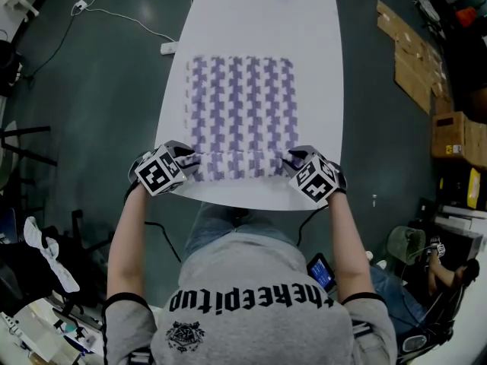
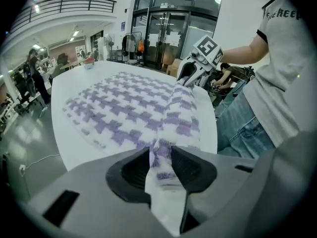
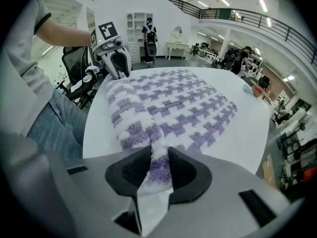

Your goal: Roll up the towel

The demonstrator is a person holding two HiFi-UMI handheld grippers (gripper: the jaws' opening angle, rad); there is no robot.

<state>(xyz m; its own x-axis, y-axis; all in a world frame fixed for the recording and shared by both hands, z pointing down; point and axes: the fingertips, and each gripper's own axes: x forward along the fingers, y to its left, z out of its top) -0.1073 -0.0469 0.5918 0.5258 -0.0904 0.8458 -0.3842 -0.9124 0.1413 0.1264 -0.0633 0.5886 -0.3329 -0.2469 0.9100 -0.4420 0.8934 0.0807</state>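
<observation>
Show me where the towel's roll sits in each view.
Head view: the roll lies low centre, crosswise.
Left gripper view: the roll runs from bottom centre up to the right.
Right gripper view: the roll runs from bottom centre up to the left.
Shared landmark: the white table.

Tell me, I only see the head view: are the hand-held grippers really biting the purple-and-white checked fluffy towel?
Observer: Yes. The left gripper view shows the left hand-held gripper with its jaws pinched on the purple-and-white checked fluffy towel.
Operator: And the other one?
Observer: The right hand-held gripper squeezes the towel's rolled end too, in the right gripper view.
Operator: What's past the table?
Observer: Beyond the white oval table, the left gripper view shows tall glass doors.
</observation>
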